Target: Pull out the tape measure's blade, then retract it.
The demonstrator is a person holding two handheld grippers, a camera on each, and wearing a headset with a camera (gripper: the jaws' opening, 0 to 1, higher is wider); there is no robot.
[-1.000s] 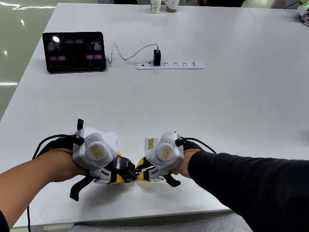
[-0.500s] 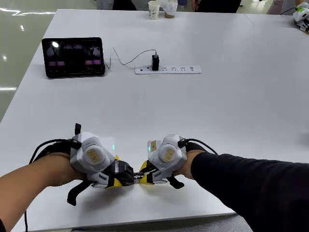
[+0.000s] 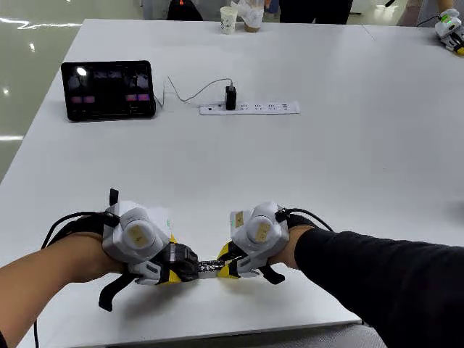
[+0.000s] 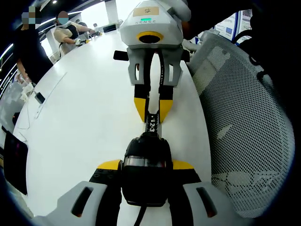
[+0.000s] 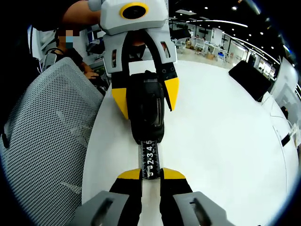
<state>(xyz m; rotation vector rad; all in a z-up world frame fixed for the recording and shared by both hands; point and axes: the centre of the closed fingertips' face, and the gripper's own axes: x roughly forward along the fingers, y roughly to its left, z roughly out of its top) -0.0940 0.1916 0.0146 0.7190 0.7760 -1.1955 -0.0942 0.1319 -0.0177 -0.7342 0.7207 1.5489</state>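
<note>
The left gripper's (image 4: 146, 165) 2 yellow-tipped jaws are clamped on either side of the black tape measure case (image 5: 146, 109), which fills the gap between them. The right gripper's (image 5: 150, 175) jaws are pinched almost together on the end of the blade (image 4: 152, 124), where the printed 2, 3, 4 and 5 show just ahead of its tips. A short run of blade is out. It goes straight from the mouth of the case to the right gripper, so its long axis lies left to right along the near edge of the white table (image 3: 348, 167), with the mouth pointing to the person's right.

The tape measure is well on the person's side of the power strip (image 3: 250, 108). A black plug (image 3: 230, 96) stands in the strip's left end, and a dark tablet (image 3: 109, 90) stands to the strip's left. A white paper cup (image 3: 228, 19) stands beyond the strip at the far edge; what is in it cannot be told.
</note>
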